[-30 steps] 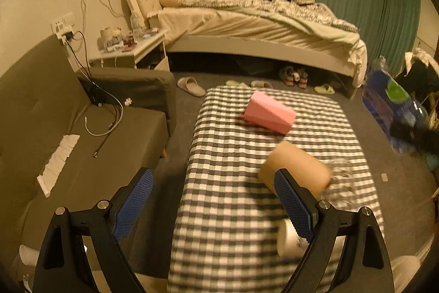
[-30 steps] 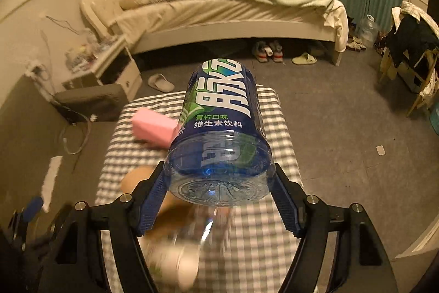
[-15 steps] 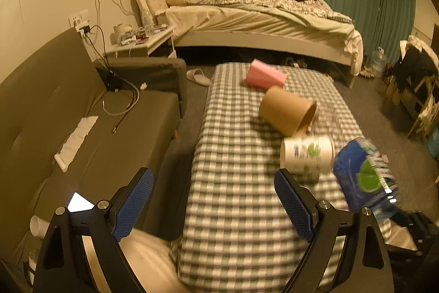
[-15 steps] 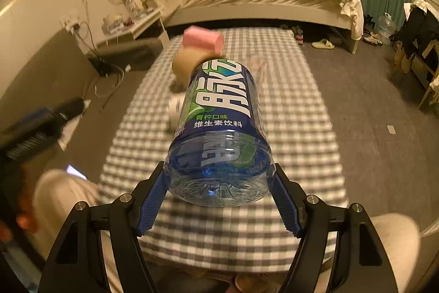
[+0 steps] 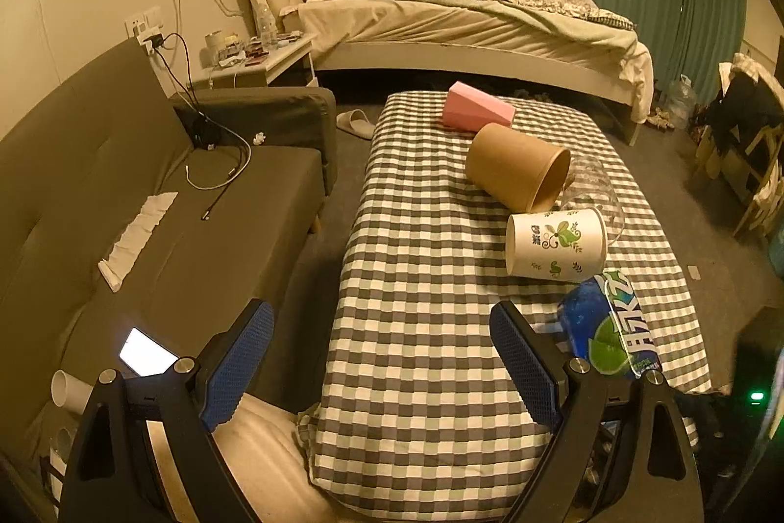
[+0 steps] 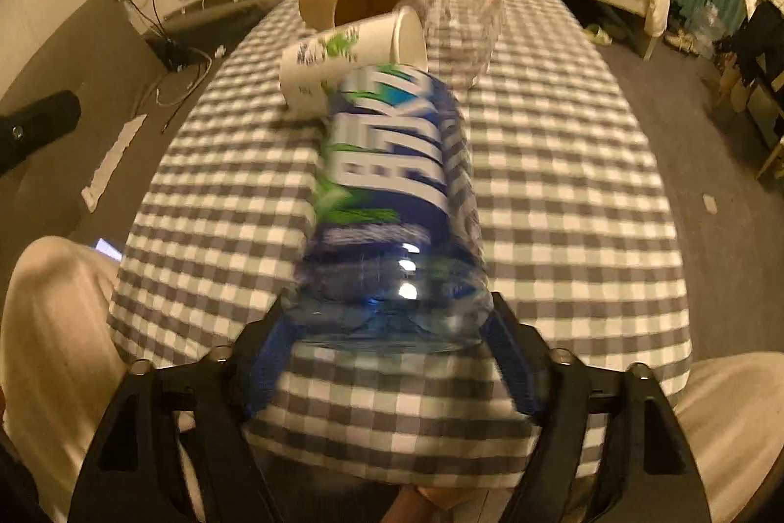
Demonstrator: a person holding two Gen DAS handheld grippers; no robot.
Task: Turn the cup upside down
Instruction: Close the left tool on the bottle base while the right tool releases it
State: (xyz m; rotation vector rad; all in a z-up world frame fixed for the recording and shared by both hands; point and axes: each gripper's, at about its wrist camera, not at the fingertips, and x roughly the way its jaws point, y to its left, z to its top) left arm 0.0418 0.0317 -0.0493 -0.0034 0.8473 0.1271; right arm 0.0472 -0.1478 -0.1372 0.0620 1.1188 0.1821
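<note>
Worktop (image 5: pixel 421 327): checked cloth, carrying all cups.
Blue bottle (image 6: pixel 392 199): lying along right gripper (image 6: pixel 392 356), jaws clamping its base; blurred in right wrist view.
Left gripper (image 5: pixel 382 356): hovering over near-left edge of worktop, jaws spread wide w/ nothing between.
Brown cup (image 5: pixel 519 172): lying on its side, mouth facing right.
White leaf-print cup (image 5: pixel 556 246): lying on its side, just beyond bottle.
Clear cup (image 5: pixel 595 192): tipped over beside brown & white cups.
Pink cup (image 5: pixel 477 113): lying at far end.
</note>
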